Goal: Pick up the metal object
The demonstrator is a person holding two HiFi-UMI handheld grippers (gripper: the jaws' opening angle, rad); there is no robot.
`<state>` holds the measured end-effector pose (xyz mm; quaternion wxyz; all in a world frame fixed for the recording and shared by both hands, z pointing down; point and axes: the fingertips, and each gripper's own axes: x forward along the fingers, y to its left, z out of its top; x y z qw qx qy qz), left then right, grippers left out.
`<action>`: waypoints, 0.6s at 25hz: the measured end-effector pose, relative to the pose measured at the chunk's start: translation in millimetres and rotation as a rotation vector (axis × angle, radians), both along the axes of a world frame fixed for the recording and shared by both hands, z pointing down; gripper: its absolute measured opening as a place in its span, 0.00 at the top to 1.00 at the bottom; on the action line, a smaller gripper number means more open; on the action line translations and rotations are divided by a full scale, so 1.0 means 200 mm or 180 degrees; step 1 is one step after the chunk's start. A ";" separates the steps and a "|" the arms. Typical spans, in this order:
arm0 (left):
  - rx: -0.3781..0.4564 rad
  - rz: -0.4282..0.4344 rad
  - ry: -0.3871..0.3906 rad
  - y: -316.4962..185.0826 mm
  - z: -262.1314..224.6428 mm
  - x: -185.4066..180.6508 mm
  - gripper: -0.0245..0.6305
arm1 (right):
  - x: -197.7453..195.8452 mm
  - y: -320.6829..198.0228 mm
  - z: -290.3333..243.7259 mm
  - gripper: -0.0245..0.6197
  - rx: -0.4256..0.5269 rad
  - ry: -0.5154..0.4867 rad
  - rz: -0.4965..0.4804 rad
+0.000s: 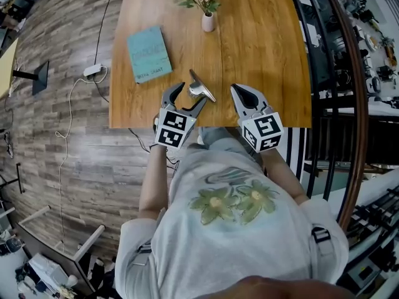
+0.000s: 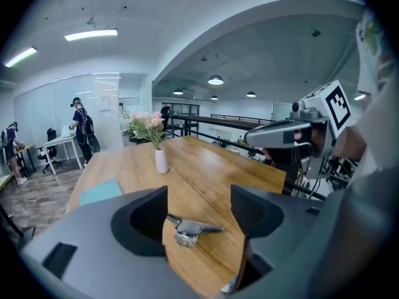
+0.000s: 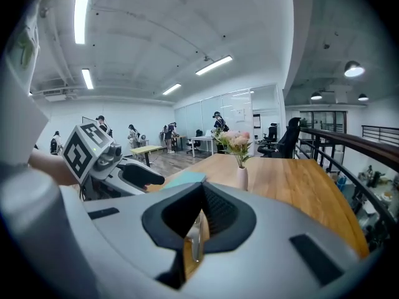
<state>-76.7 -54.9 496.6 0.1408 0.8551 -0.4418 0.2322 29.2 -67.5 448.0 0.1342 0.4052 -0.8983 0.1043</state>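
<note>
The metal object, a shiny cleat-shaped piece, lies on the wooden table near its front edge. My left gripper is open, with one jaw on each side of the object and neither pad touching it. In the left gripper view the metal object rests flat on the wood between the jaws of the left gripper. My right gripper hovers just right of the object with its jaws together. The right gripper leaves only a thin slit in its own view, showing wood and a silver sliver.
A teal book lies at the table's left. A white vase of pink flowers stands further back. The table's front edge runs right under both grippers. A dark railing runs along the right. Cables lie on the floor to the left.
</note>
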 end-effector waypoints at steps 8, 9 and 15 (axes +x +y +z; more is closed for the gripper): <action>-0.0188 0.0075 -0.0163 -0.04 0.14 0.02 0.47 | -0.01 -0.07 0.02 0.95 -0.0021 -0.0007 -0.0020; -0.0213 0.0092 -0.0191 -0.05 0.16 0.01 0.47 | -0.01 -0.09 0.02 0.95 -0.0028 -0.0006 -0.0016; -0.0343 0.0250 -0.0270 -0.07 0.24 0.00 0.47 | -0.02 -0.13 0.06 0.95 -0.0094 -0.0021 0.0044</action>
